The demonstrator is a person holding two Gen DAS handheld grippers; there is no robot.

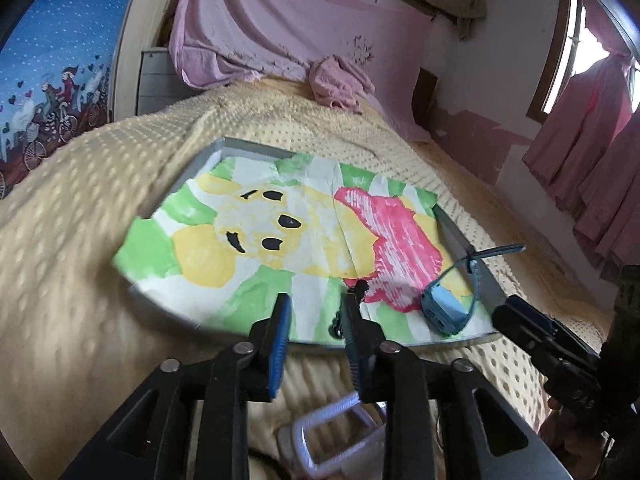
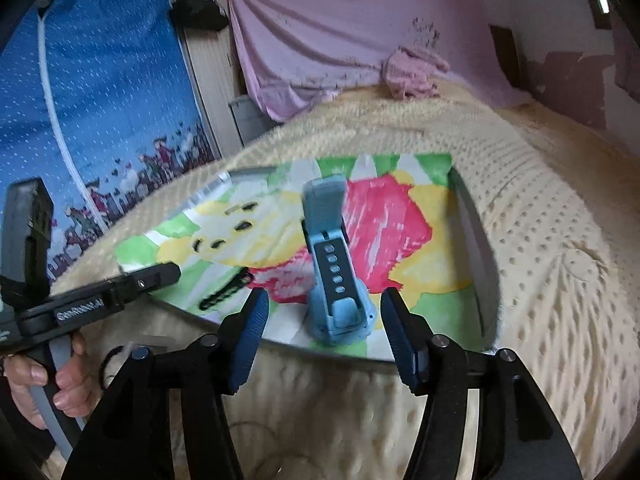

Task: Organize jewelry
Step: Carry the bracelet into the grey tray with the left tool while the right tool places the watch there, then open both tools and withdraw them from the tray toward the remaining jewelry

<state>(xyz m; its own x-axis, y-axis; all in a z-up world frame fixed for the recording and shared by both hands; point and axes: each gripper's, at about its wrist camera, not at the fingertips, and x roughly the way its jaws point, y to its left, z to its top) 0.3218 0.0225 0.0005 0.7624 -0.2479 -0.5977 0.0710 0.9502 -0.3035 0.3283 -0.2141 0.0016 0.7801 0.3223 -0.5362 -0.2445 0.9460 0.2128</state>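
Note:
A grey tray [image 1: 468, 246] lined with a painted paper sits on the yellow bed cover; its rim shows in the right wrist view [image 2: 478, 248]. A blue watch [image 1: 442, 306] lies on the paper at the tray's near right; it also shows in the right wrist view [image 2: 334, 280]. A black beaded bracelet [image 2: 224, 290] lies on the paper near the front edge, seen beside the right finger in the left wrist view [image 1: 354, 300]. My left gripper [image 1: 320, 304] is open just over the tray's front edge, beside the bracelet. My right gripper [image 2: 324, 304] is open, its jaws either side of the watch.
A white-lilac watch strap [image 1: 332, 432] lies on the cover below my left gripper. A pink cloth bundle [image 1: 340, 84] sits at the bed's far end. Pink sheet on the wall, blue printed curtain [image 2: 100, 100] at left.

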